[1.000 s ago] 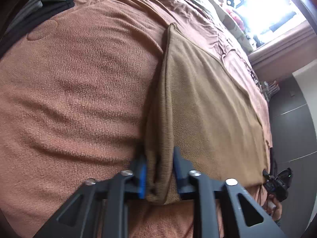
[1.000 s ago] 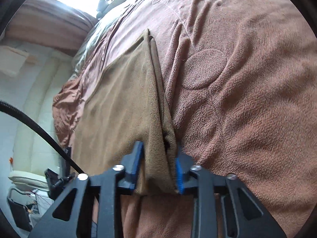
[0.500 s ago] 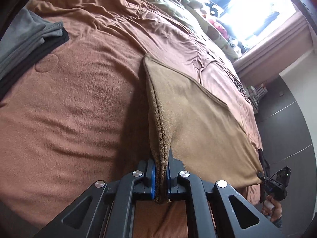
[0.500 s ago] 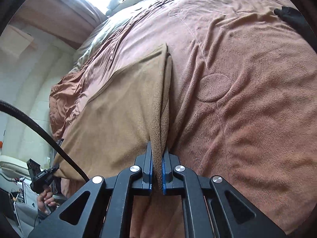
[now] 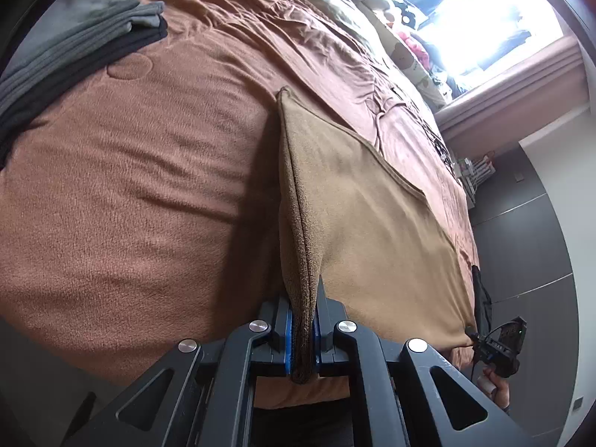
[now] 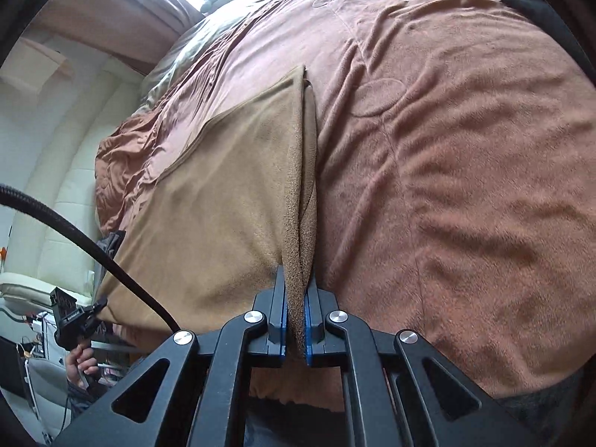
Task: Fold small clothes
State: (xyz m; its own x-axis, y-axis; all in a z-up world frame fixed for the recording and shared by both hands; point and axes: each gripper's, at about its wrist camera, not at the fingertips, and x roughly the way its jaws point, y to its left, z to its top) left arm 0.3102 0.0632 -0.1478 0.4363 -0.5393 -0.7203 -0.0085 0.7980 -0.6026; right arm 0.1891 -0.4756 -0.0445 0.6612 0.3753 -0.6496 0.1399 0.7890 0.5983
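Left tongs [image 5: 302,331] and right tongs [image 6: 295,320], gaping a second ago, now pinch the tan cloth [image 5: 372,231] by its near corners, lifted off the blanket [image 5: 130,186]. Ready to fold.

Bare blanket [image 5: 130,193] L; folded clothes stack [image 5: 74,37] far-L.
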